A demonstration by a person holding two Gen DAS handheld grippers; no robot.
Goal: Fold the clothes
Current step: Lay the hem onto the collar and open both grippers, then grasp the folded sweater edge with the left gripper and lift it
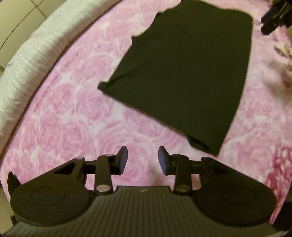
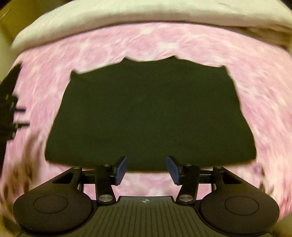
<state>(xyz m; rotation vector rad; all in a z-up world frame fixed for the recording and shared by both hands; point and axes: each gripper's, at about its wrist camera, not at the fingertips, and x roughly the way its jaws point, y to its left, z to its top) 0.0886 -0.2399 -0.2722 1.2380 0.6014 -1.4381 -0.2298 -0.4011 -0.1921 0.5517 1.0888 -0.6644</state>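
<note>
A black garment lies folded flat on the pink rose-patterned blanket. In the left wrist view my left gripper is open and empty, hovering over the blanket just short of the garment's near corner. In the right wrist view the garment fills the middle, and my right gripper is open and empty at its near edge. The right gripper also shows at the top right of the left wrist view. The left gripper shows at the left edge of the right wrist view.
A white ribbed cover runs along the blanket's far edge, also seen across the top of the right wrist view. Pale floor tiles lie beyond it. A darker floral patch marks the blanket at right.
</note>
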